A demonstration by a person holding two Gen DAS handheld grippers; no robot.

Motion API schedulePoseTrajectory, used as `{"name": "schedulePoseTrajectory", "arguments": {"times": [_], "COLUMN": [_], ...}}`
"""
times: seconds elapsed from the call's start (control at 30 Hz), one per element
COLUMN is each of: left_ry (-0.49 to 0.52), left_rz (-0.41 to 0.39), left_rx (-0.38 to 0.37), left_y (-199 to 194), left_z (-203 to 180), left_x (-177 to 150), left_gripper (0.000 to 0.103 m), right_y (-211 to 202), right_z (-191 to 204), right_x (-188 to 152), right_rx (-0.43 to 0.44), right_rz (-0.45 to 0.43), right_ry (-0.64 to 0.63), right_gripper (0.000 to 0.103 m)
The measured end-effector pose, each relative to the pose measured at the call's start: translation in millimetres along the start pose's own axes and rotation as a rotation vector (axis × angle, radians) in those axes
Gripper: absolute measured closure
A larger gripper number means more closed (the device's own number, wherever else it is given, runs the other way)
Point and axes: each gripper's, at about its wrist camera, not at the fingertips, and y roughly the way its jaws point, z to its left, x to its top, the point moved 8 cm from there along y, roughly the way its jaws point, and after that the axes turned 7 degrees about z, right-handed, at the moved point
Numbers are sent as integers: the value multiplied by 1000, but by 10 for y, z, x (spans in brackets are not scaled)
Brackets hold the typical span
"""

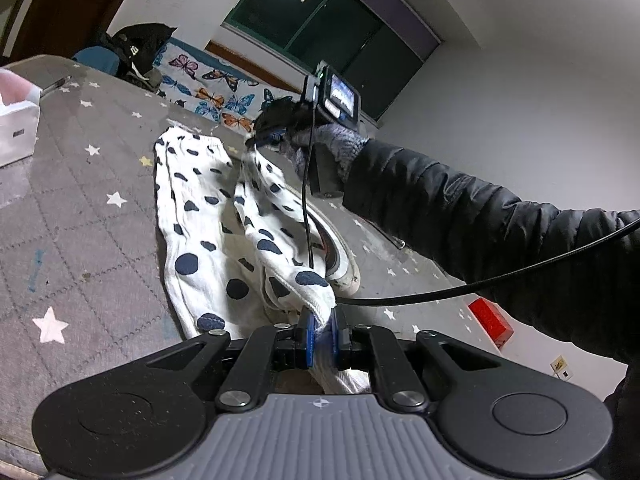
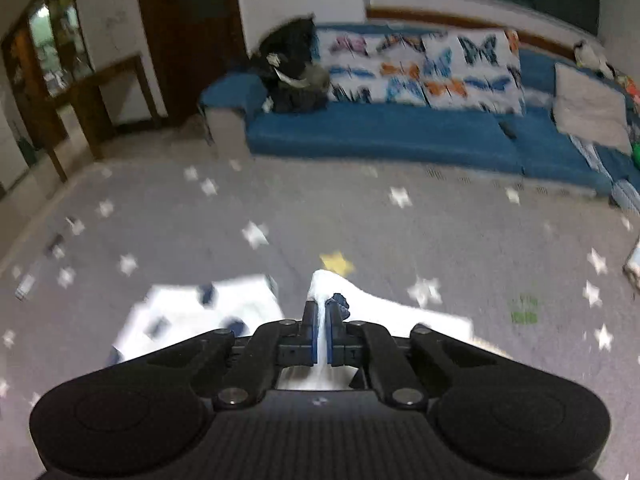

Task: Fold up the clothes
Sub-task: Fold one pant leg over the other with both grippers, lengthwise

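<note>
Over the grey star-print table (image 1: 80, 208), spotted white garment (image 1: 208, 232) half lifted, left gripper (image 1: 322, 336) pinching one edge, right gripper (image 2: 321, 334) clamped on another corner, white box (image 1: 16, 128) at far left, contents unclear, white-soled shoe (image 1: 340, 264) beside the cloth.

shoe (image 1: 340, 256) beside garment (image 1: 208, 216), mat (image 1: 80, 208) open left

Counts on and around the star-patterned mat (image 1: 80, 208)

One spotted garment (image 1: 200, 216), pinched by two grippers: left (image 1: 323, 334), right (image 1: 262, 138). One shoe (image 1: 340, 256), one white box (image 1: 16, 128), one red block (image 1: 490, 318), one black cable (image 1: 480, 280), one gloved hand (image 1: 340, 144), one blue couch (image 2: 380, 132).
</note>
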Motion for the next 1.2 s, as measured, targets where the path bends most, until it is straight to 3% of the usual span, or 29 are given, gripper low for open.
{"name": "schedulePoseTrajectory", "arguments": {"times": [0.17, 0.4, 0.57, 0.77, 0.87, 0.97, 1.07, 1.13, 1.2], "left_ry": [9, -32, -55, -42, -45, -53, -58, -61, -64], "left_rz": [-22, -19, -8, 15, 20, 26, 35, 40, 46], "left_rx": [-4, 36, 61, 64, 68, 80, 96, 106, 116], "left_y": [-82, -111, -115, -92, -87, -82, -71, -64, -57], "left_z": [-36, 72, 142, 140, 142, 152, 162, 169, 176], "left_x": [4, -50, -89, -122, -145, -165, -189, -205, -220], "left_gripper": [94, 94, 93, 90, 90, 85, 72, 70, 64], "right_y": [-271, -96, 19, -123, -104, -69, -114, -232, -371], "right_z": [301, 753, 934, 882, 904, 994, 1137, 1194, 1209], "right_x": [231, 198, 85, 0, -122, -304, -476, -548, -609], "right_rx": [86, 168, 263, 241, 266, 287, 287, 298, 313], "right_rz": [-65, -37, -7, 9, 68, 126, 155, 150, 145], "right_ry": [-43, -108, -111, -163, -177, -224, -299, -336, -365], "right_gripper": [100, 99, 87, 85, 84, 83, 81, 71, 68]}}
